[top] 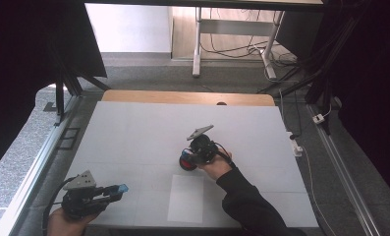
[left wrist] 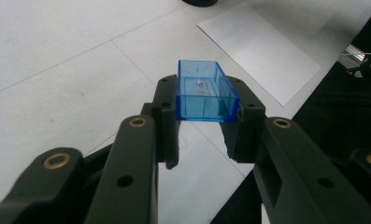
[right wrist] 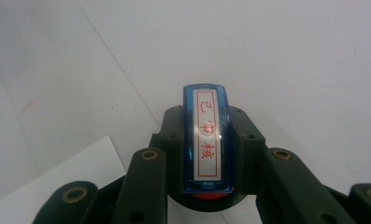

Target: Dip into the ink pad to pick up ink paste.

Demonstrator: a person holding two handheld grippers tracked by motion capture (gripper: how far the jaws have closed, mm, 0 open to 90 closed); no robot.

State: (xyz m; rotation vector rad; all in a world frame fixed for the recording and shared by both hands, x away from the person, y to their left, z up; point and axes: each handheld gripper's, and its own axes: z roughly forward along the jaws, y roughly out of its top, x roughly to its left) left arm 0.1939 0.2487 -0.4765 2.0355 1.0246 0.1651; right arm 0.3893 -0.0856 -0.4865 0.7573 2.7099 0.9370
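Note:
A clear blue plastic cap [left wrist: 204,93], an open-topped little box, sits between the jaws of my left gripper [left wrist: 204,100], which is shut on its two sides. In the high view this gripper [top: 118,191] lies low at the table's front left with the blue cap [top: 122,188] at its tip. My right gripper [right wrist: 206,114] is shut on a stamp [right wrist: 205,140] that has a blue handle, a white label with red characters and a red base. Near the table's middle, the right gripper [top: 188,157] points down at the white surface, with the stamp's red base [top: 184,163] close to it.
A white sheet of paper [top: 185,198] lies flat near the front edge, between the two hands, and the same paper [left wrist: 260,44] lies ahead of the left gripper. The white table top [top: 148,128] ends at a wooden strip [top: 182,97]. Cables and desk legs stand on the floor behind.

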